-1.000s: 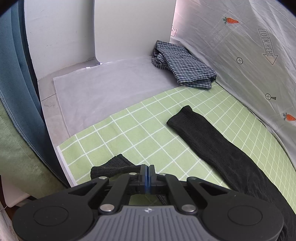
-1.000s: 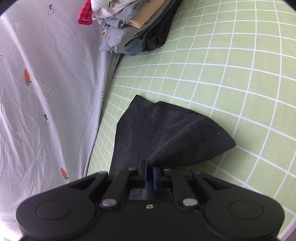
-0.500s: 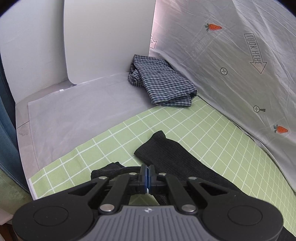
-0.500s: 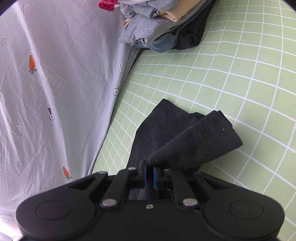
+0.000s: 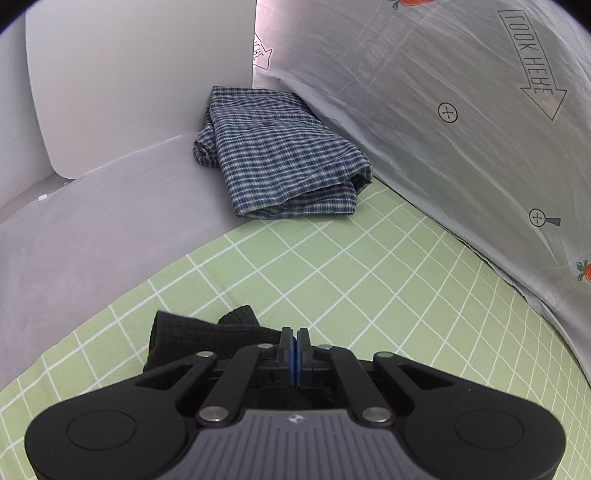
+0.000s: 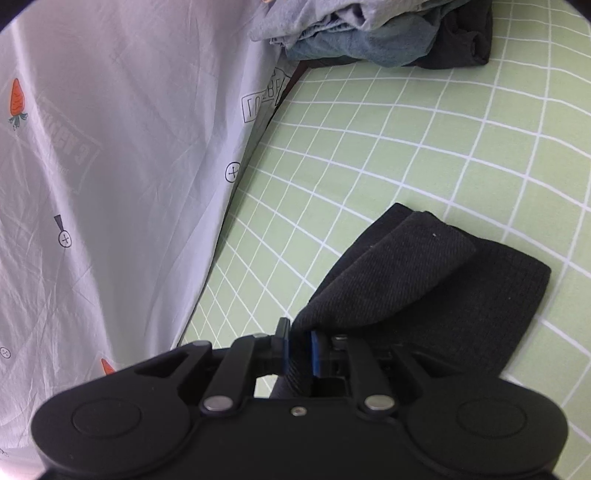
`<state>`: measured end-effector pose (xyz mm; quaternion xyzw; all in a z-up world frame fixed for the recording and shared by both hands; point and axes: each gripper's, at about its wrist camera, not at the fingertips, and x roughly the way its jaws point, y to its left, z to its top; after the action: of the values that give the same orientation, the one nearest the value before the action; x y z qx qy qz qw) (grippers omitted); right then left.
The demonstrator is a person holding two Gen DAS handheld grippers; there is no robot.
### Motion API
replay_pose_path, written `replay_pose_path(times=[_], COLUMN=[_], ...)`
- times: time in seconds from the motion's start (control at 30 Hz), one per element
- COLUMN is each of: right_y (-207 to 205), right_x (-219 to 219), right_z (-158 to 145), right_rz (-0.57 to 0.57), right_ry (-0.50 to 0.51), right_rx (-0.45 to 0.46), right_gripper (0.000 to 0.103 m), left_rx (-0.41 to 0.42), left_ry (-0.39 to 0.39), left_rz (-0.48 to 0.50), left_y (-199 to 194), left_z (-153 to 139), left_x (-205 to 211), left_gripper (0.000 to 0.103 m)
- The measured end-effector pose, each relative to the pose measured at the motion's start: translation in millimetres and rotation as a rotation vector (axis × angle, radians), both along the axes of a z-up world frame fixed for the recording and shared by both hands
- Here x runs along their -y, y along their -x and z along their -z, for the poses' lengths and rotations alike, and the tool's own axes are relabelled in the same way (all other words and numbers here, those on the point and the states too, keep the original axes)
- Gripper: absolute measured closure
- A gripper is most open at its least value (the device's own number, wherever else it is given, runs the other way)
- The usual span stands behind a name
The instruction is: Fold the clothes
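A black knit garment (image 6: 424, 280) lies folded over on itself on the green checked cloth (image 6: 406, 147). My right gripper (image 6: 299, 343) sits low at its near edge. Its jaws are opening, and a fold of the black fabric still runs between the parted blue pads. In the left wrist view my left gripper (image 5: 294, 350) is shut, with the black garment (image 5: 192, 336) bunched just under and left of its fingertips, so it seems pinched there. The rest of the garment is hidden behind the gripper body.
A folded blue plaid shirt (image 5: 280, 162) lies ahead at the corner, by a white board (image 5: 140, 81). A grey carrot-print sheet (image 5: 461, 129) rises along the side. A pale sheet (image 5: 92, 240) borders the green cloth (image 5: 369, 280). A pile of clothes (image 6: 369, 33) sits far off.
Both grippers travelled across the cloth with the black garment, doubling it over. The plaid shirt and the clothes pile came closer. The right jaws have parted from shut.
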<state>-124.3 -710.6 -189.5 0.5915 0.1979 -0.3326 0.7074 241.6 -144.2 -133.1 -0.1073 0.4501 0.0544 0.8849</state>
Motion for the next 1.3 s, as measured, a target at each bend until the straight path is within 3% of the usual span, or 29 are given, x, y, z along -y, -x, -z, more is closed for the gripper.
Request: replay_pose_path(times=[0.03, 0.1, 0.17, 0.2, 0.3, 0.5, 0.57, 0.67, 0.77, 1.0, 1.13, 1.3], right_y=[-7, -17, -21, -20, -10, -10, -11, -13, -13, -15, -24, -31], right_x=[2, 2, -1, -3, -10, -28, -29, -23, -12, -18, -21, -18], right_z=[2, -1, -11, -16, -23, -8, 1, 12, 20, 22, 19, 15], right_rz=[-0.012, -0.034, -0.055, -0.067, -0.085, -0.259, -0.309, -0.340, -0.336, -0.343, -0.372, -0.398], right_ry=[0.008, 0.059, 0.162, 0.208, 0.310, 0.528, 0.555, 0.558, 0.521, 0.578, 0.650, 0.712], right_rx=[-0.016, -0.055, -0.111, -0.130, -0.208, -0.557, -0.605, -0.631, -0.599, -0.606, -0.679, -0.744], right_gripper=[0.066, 0.014, 0.006, 0.005, 0.000, 0.000, 0.000, 0.000, 0.000, 0.000, 0.000, 0.000], left_rx=[-0.009, -0.020, -0.012, -0.011, -0.036, -0.153, -0.167, -0.155, -0.154, -0.170, -0.165, -0.174], left_ry=[-0.017, -0.040, -0.022, -0.014, -0.014, -0.110, -0.138, -0.202, -0.271, -0.255, -0.303, -0.258], left_rz=[0.001, 0.006, 0.010, 0.009, 0.025, 0.119, 0.144, 0.191, 0.219, 0.151, 0.130, 0.079], left_y=[-7, -17, -16, -14, -4, 19, 25, 28, 25, 22, 23, 29], left_z=[5, 12, 12, 12, 15, 39, 47, 50, 51, 52, 51, 50], left_x=[4, 9, 5, 2, -3, 8, 11, 19, 26, 15, 11, -9], left_gripper=[0.099, 0.097, 0.087, 0.081, 0.079, 0.067, 0.064, 0.061, 0.051, 0.032, 0.031, 0.032])
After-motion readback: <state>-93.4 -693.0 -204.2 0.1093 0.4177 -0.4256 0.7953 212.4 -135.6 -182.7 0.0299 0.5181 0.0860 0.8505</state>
